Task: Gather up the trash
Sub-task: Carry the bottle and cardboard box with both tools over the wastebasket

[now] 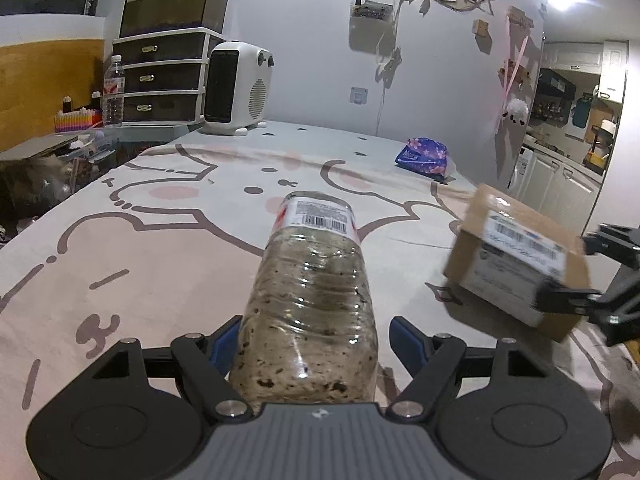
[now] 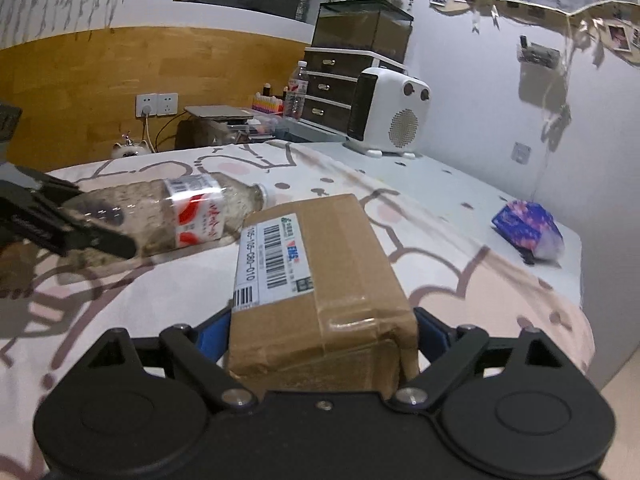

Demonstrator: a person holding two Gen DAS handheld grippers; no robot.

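My left gripper [image 1: 316, 332] stands spread around a clear plastic bottle [image 1: 312, 280] speckled inside with dark grime. One blue pad [image 1: 224, 344] lies against the bottle's side, while a thin gap shows between the other pad [image 1: 406, 338] and the plastic, so I am not pinching it. The bottle lies lengthwise between my fingers, its base toward me and its barcode label facing up.

My right gripper [image 2: 320, 320] is clamped on a taped cardboard box [image 2: 320, 248], with a blue pad flush against each side. The box's shipping label faces up. From the left wrist view the box sits tilted over the bed [image 1: 140, 272], which has a cartoon-print sheet.

The bottle is just to the left of the box, with its white cap close to the box's far left corner. A crumpled blue flowered packet [image 1: 424, 156] lies on the sheet beyond the box, to its right and well apart from it. A white heater [image 2: 388, 112] stands farther beyond the box, near the wall.
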